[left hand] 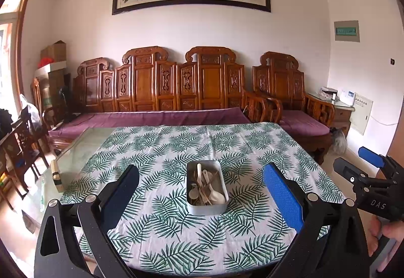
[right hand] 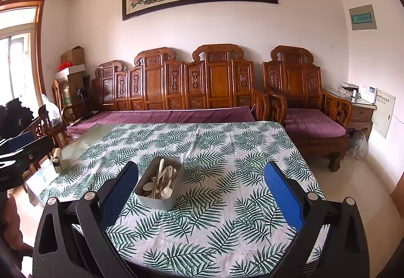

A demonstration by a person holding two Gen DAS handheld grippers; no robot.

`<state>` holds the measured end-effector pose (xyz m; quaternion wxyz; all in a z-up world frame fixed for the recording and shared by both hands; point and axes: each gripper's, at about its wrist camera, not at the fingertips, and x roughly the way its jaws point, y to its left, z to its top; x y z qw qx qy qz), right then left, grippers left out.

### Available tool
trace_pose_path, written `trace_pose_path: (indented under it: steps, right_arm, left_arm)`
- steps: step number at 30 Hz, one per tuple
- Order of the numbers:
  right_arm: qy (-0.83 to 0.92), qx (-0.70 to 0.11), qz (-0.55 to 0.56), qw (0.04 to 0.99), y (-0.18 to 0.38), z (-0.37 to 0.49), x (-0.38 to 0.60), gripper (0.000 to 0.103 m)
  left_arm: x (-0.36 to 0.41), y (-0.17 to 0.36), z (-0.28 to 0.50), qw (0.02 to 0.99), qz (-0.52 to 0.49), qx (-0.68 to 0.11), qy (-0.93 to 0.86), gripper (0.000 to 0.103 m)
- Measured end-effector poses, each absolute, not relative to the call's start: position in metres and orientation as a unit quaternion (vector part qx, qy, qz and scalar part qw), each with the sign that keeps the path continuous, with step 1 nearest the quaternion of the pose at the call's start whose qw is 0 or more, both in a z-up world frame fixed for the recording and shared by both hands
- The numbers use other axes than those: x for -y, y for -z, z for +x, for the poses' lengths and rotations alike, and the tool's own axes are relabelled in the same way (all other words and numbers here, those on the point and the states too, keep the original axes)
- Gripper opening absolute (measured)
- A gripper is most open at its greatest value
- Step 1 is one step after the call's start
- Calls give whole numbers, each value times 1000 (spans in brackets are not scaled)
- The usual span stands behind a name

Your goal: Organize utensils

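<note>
A: Entry. State of both tongs?

B: Left gripper (left hand: 200,194) jaws spread wide, nothing between the pads. Right gripper (right hand: 200,192) the same, wide apart and empty. Both hang above the near edge of the table (left hand: 75,149).

A: Where are the utensils?

B: All in the metal tin (left hand: 207,207), straight ahead of the left tongs, between its two fingers in that view. From the right tongs it sits ahead and toward the left finger. White spoons (left hand: 217,195) and thin wooden sticks (left hand: 202,193) lie jumbled together inside; I cannot count them.

A: Step in hand?

B: Undetermined. Nothing lies loose on the leaf-print cloth (left hand: 176,240). That fits utensils gathered into the tin, or a mixed heap awaiting sorting. I prescribe no move.

A: Surroundings, obstructions?

B: Cloth around the tin is bare. A small block (left hand: 56,177) rests far left of the left tongs on the glass edge, well apart. Carved bench (left hand: 161,86) beyond the table. Nothing stands between tongs and tin.
</note>
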<state>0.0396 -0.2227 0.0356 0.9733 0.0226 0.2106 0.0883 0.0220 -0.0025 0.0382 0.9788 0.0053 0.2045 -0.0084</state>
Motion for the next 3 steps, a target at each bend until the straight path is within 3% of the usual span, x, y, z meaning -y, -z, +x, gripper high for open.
trace_pose_path:
  steps: [3]
  right_arm:
    - [-89, -210, 22, 973, -35, 39, 222, 100]
  left_arm:
    - [4, -39, 21, 979, 6, -204, 10, 95]
